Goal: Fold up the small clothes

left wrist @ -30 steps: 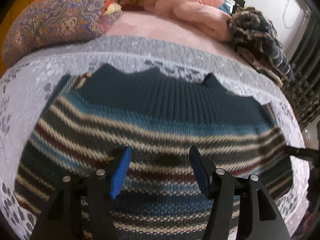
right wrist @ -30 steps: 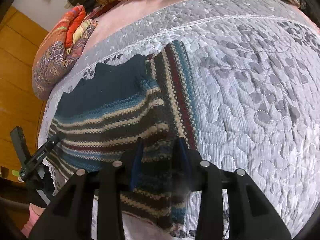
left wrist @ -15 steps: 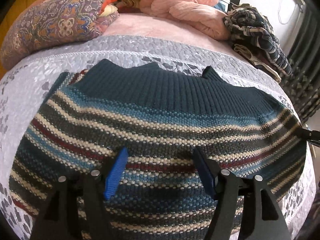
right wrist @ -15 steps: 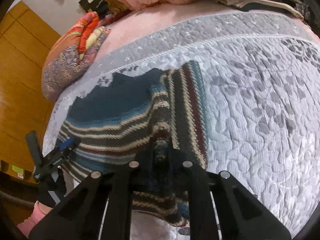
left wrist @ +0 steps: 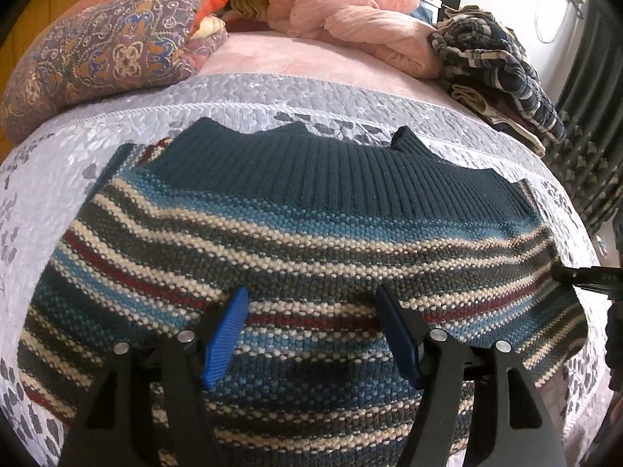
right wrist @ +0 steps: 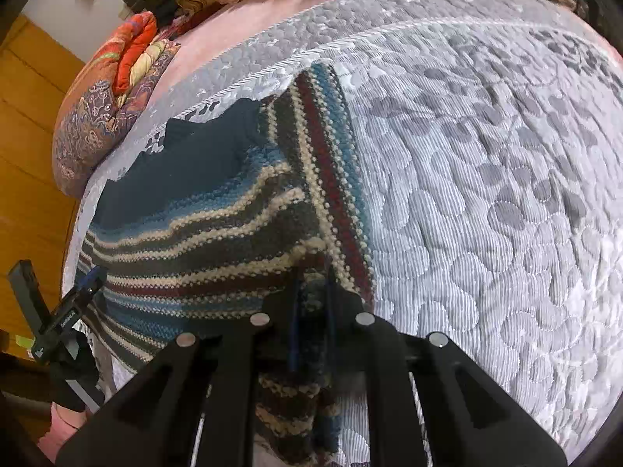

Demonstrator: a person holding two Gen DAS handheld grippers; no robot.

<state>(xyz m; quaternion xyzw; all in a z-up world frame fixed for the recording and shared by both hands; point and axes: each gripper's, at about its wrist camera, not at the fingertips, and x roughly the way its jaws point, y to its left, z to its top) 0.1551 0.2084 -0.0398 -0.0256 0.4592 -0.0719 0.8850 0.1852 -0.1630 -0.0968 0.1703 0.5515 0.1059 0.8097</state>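
Striped sweater point(left wrist: 311, 241) spread on the bed point(right wrist: 486, 194)
Left tool point(left wrist: 311, 311) gapes wide above it; right tool point(right wrist: 311, 303) pinches its edge.

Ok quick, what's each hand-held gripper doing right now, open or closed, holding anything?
Left hand-held gripper: open above the striped sweater, holding nothing.
Right hand-held gripper: closed on the sweater's edge.

Grey quilted bed point(right wrist: 486, 194): striped sweater point(left wrist: 303, 257), patterned cushion point(left wrist: 105, 54), pink blanket point(left wrist: 350, 15).
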